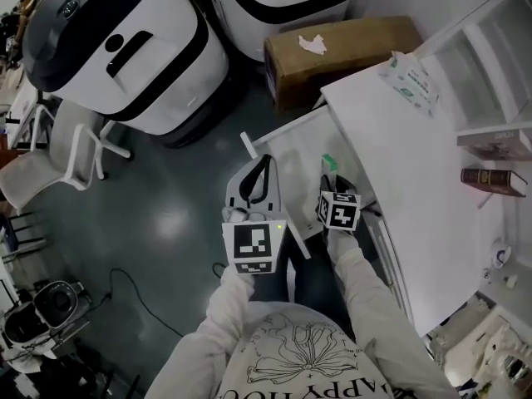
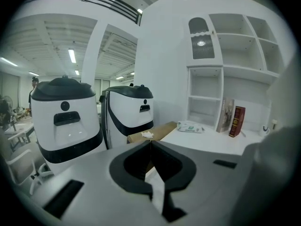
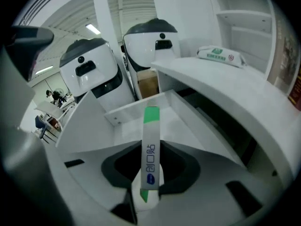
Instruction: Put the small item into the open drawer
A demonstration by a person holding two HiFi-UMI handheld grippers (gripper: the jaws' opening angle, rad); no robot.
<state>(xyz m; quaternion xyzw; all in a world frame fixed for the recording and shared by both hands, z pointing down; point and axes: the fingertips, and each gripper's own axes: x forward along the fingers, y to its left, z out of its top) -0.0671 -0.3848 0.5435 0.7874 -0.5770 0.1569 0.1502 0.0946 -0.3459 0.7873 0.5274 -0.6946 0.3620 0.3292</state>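
**Hidden or unclear**
- Adhesive-bandage strip [image 3: 151,126]: white wrapper with green ends and a blue mark. Its near end is buried between the jaws, so only the far part shows.
- Open drawer [image 1: 289,145]: white. Its right side runs under the tabletop edge, and the grippers cover much of the near part in the head view. Any contents cannot be made out.
- Whether the strip's green tip touches the drawer's inside cannot be told; it points down into it.
- Book [image 1: 492,179]: dark red, title unreadable.
- Shelf unit [image 1: 490,48]: white, cut off at the picture's right edge.

**Grippers**
- Right gripper [image 3: 150,149]: clenched on the strip and tilted down over the drawer, beside the tabletop edge.
- Left gripper [image 2: 150,145]: jaws together with nothing between them, held over the floor to the left of the drawer.

**Surface**
- Tabletop [image 1: 416,181]: white, with a tissue pack [image 1: 410,81] near its far end and the book lying by the shelf unit.

**Room**
- Floor [image 1: 166,214]: dark and glossy, with a cable [image 1: 137,293] trailing across it.
- Cardboard box [image 1: 349,52]: on the floor beyond the drawer.
- Two white-and-black machines [image 1: 125,48]: beside the box.
- Chair [image 1: 58,160]: white, at the left.
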